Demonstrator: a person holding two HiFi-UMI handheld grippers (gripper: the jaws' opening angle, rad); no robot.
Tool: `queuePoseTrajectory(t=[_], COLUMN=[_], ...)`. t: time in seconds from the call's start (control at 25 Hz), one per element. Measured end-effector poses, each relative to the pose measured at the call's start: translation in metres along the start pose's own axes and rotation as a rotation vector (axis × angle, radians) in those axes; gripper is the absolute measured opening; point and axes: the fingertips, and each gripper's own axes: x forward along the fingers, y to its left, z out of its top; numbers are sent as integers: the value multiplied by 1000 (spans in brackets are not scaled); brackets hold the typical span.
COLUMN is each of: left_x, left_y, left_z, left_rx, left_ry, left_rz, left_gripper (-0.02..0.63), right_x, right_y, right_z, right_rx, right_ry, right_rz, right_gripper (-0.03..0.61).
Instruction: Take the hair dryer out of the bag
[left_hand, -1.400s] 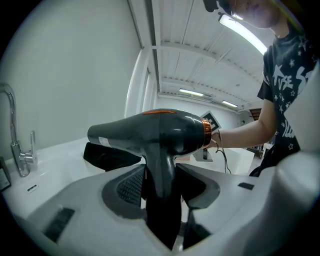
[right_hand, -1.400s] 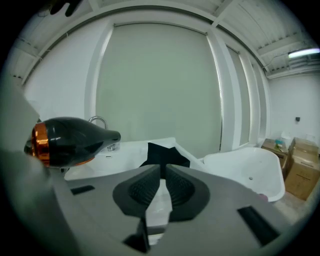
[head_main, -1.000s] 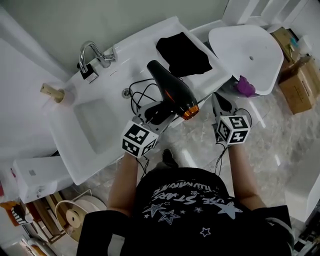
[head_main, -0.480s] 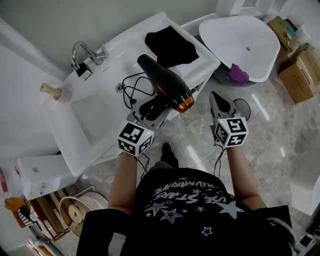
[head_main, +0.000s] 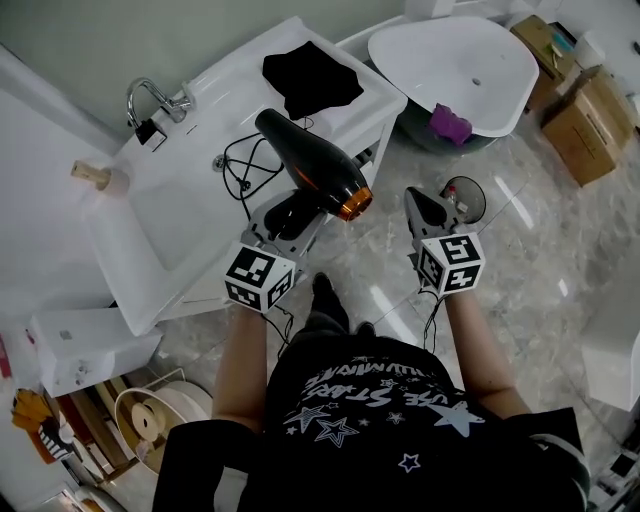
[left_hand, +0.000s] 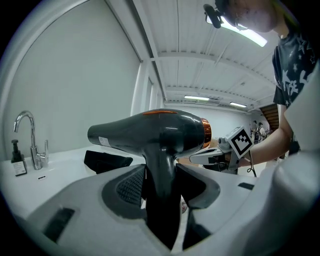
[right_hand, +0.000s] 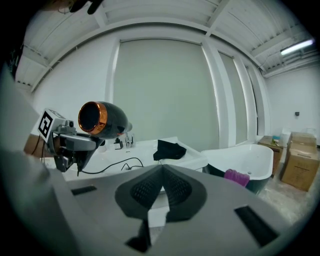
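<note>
Gripping the hair dryer (head_main: 312, 168) by its handle with the left gripper (head_main: 291, 214), jaws part-open and pressed against it — held above the near edge of the table (head_main: 215, 120), orange nozzle pointing near-right. Clear of the black bag (head_main: 310, 78) lying far right on the table. Trailing a cord (head_main: 240, 168) there. Holding nothing in the right gripper (head_main: 420, 203) — jaws fully together, over the floor (head_main: 520, 230).

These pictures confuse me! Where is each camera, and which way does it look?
Head view: on the person's head, looking down at the sink; arms and shirt show.
Left gripper view: on the left claw, facing the hair dryer it grips; the right arm shows.
Right gripper view: on the right claw, facing the sink; hardly any body.
Shared: all show the hair dryer.
</note>
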Motion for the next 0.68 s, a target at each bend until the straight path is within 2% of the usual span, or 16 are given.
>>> queuePoseTrajectory(t=[0.4,0.68], left_x=[-35,-61], left_y=[-55,-89], left_z=[-3,-15], left_rx=[-44,-59], left_ry=[-46,-49], left_rz=[11,14], left_gripper=[198,198], right_x=[-54,-85], right_y=[18,37], right_z=[-14,-28], right_rx=[1,6], right_ry=[-4,11], right_rz=[28,46], right_gripper=[6,6])
